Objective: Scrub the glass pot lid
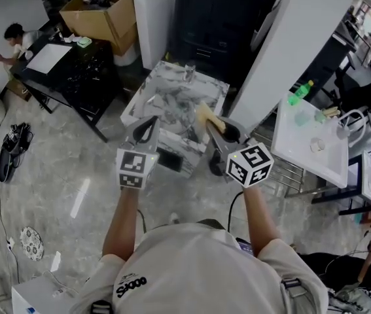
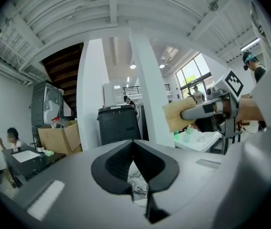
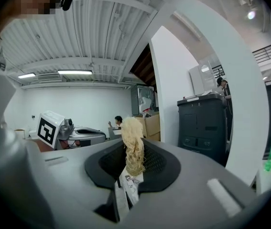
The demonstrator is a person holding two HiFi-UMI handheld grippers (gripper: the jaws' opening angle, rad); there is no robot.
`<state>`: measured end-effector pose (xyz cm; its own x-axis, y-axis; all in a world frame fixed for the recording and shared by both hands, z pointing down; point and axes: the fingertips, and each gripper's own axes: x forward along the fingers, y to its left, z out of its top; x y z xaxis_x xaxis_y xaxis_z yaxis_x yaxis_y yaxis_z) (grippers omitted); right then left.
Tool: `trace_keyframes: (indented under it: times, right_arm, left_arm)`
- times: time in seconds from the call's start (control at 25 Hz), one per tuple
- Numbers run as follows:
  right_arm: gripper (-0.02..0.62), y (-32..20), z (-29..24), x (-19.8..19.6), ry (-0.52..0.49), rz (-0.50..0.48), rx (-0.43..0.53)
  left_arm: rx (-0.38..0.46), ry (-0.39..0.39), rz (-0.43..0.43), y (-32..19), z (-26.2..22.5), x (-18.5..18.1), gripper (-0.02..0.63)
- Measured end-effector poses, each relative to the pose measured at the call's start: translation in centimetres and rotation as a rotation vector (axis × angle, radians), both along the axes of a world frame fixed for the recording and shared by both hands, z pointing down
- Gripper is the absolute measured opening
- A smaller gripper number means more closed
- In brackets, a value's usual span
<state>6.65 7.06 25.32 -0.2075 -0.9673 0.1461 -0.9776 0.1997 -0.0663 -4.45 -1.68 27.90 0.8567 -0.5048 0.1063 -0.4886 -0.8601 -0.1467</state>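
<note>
Both grippers are raised over a marble-topped table [image 1: 175,93]. My right gripper [image 1: 210,124] is shut on a tan fibrous scrubber [image 1: 206,114], whose pale tuft [image 3: 134,144] sticks up between the pads with a paper tag under it. The left gripper [image 1: 151,125] is shut and holds nothing, its dark pads [image 2: 121,159] meeting at the tips. In the left gripper view the right gripper [image 2: 185,114] shows at the right with the scrubber [image 2: 176,117]. A dark round object [image 1: 229,133] lies partly hidden beside the right gripper. I cannot make out a glass pot lid.
A drinking glass [image 1: 189,70] stands at the table's far edge. Behind it are a black cabinet [image 1: 211,18] and a white pillar [image 1: 296,51]. A cardboard box [image 1: 103,15] and a black desk [image 1: 67,67] with a seated person are at the left. A white table [image 1: 306,142] with a green bottle [image 1: 301,91] stands at the right.
</note>
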Motion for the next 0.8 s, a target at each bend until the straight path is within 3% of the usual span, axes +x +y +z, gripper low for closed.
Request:
trace_keyframes:
  times: [0.48, 0.8]
  right_arm:
    - [0.046, -4.4, 2.6, 1.9, -0.007, -0.012, -0.067]
    - [0.046, -11.3, 5.2, 6.2, -0.04, -0.07, -0.111]
  left_arm:
    - [-0.035, -0.013, -0.034, -3.8, 2.4, 1.1, 0.011]
    - [-0.058, -0.03, -0.131, -9.3, 4.3, 4.0, 0.011]
